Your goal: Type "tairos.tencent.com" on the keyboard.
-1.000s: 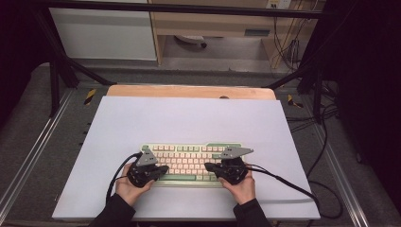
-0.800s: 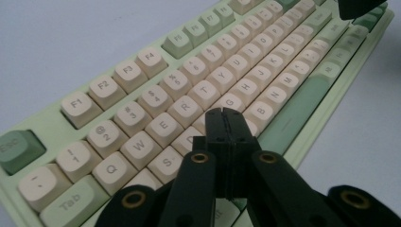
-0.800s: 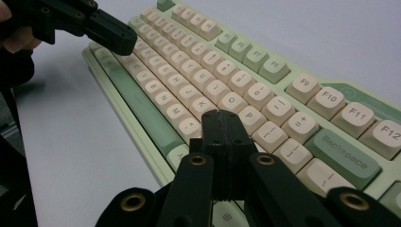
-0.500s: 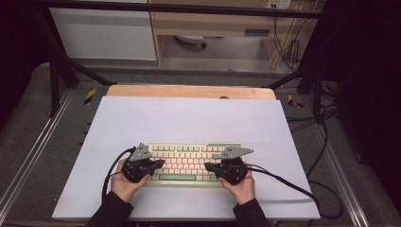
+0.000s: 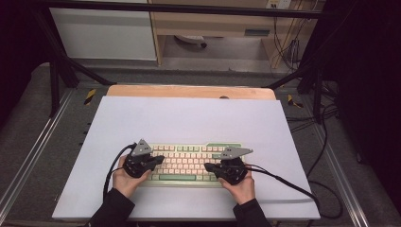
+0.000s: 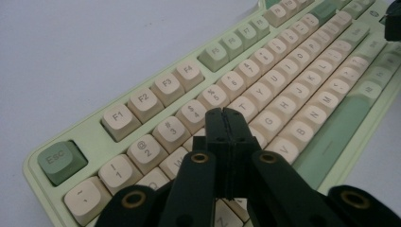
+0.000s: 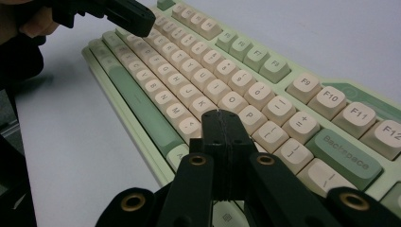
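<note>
Item: table sheet [image 5: 189, 118], pale, bare apart from one keyboard and the two tools.

Item: left gripper [image 5: 158, 159], held in the person's left hand [image 5: 124, 178] at about 8 o'clock from the sheet's centre. Jaws pressed together, pinching nothing; in the left gripper view the closed tip [image 6: 224, 124] hangs over the upper letter row near R and T. Closed jaws make one narrow point, apparently so a single key can be pressed without catching its neighbours.

Item: keyboard [image 5: 189, 162], green case, cream keys, lying flat near the front edge of the sheet at 6 o'clock from its centre, long side square to the person, likely so each hand covers its own half.

Item: right gripper [image 5: 211, 166], in the right hand [image 5: 242, 185] at about 5 o'clock. Jaws likewise pressed together and empty; in the right gripper view the tip [image 7: 220, 124] sits above the keys near P and L.
</note>
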Available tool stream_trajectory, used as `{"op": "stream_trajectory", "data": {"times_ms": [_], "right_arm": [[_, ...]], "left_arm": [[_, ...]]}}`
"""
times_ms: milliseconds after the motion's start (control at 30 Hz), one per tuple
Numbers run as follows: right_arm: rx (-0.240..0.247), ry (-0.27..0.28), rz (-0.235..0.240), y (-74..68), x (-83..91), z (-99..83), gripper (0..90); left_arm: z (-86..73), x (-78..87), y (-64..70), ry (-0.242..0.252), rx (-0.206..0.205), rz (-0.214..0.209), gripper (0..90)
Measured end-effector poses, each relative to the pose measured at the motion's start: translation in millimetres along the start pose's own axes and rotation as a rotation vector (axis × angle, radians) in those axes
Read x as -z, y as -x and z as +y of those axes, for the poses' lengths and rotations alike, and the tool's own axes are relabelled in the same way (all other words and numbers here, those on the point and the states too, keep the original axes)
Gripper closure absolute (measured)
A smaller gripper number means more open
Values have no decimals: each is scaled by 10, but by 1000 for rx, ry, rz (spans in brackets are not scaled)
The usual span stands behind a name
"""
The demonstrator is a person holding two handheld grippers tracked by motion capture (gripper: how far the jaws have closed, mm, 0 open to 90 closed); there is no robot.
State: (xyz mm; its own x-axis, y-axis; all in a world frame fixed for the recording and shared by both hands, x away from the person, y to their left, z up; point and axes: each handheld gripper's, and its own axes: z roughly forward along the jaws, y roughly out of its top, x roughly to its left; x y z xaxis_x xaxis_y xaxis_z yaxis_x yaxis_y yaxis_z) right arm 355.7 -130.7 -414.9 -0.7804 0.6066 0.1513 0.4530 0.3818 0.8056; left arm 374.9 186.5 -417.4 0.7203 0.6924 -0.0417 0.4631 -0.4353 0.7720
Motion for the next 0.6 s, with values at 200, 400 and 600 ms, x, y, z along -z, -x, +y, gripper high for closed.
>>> {"op": "stream_trajectory", "data": {"times_ms": [200, 400, 600], "right_arm": [[1, -1, 0, -1, -1, -1, 900], [1, 1, 1, -1, -7, -3, 900], [2, 0, 1, -1, -6, -3, 900]], "left_arm": [[-5, -64, -41, -7, 13, 11, 900], [-11, -117, -37, -20, 8, 24, 900], [-17, -137, -22, -27, -3, 26, 900]]}}
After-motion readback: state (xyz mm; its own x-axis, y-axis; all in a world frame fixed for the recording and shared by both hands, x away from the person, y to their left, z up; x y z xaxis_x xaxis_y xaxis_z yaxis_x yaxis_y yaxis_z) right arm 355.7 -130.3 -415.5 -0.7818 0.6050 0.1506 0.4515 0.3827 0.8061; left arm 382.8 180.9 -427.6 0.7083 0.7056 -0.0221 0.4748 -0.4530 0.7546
